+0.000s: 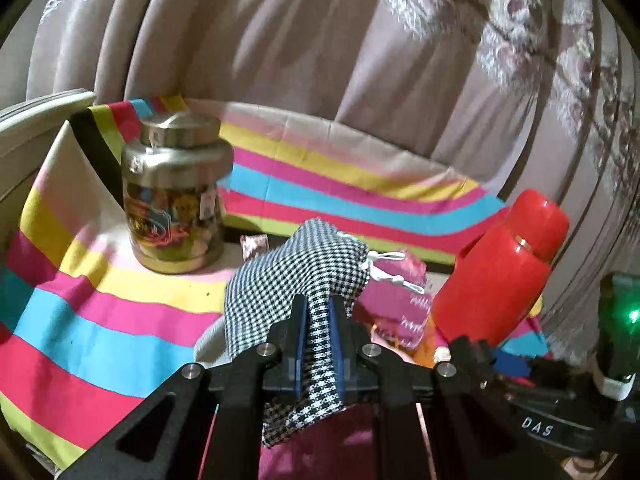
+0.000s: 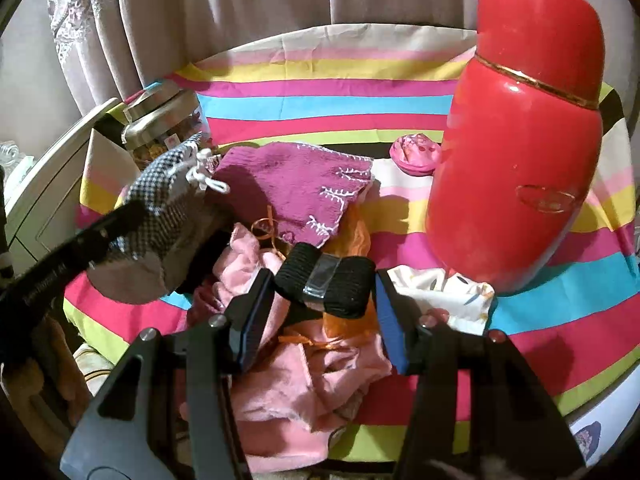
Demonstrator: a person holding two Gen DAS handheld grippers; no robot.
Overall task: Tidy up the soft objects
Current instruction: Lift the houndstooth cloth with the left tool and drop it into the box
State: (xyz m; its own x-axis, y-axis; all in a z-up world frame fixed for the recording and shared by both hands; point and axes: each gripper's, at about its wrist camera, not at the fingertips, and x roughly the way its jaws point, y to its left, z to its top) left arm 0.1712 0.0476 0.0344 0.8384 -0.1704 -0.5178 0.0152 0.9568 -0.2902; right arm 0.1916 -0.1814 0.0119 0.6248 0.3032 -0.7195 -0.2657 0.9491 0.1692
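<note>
While the left tool (image 1: 319,312) is closed on a black-and-white houndstooth drawstring pouch (image 1: 288,280), the fabric passes between its two blue pads and hangs down below them. From the right wrist view this same pouch (image 2: 168,184) is lifted on the left side, above the heap of soft things, with its white cord (image 2: 204,178) knotted at the mouth. The right tool (image 2: 320,312) stands open, its jaws wide apart, and a black ribbed elastic band wrapped with grey tape (image 2: 326,280) lies between the fingertips; I cannot tell if a pad touches it. Under this band lie a crumpled pale pink cloth (image 2: 296,392) and a piece of orange sheer fabric (image 2: 348,240). Behind them lies a magenta knitted cloth with white embroidery (image 2: 296,188). A tall glossy red flask with a thin gold ring (image 2: 516,132) stands on the right, on the worktop covered by a cloth with bright coloured stripes (image 2: 320,108). A small pink round pouch (image 2: 416,154) lies just beside the flask. A glass jar with a metal lid (image 1: 176,196) stands at the left side.
</note>
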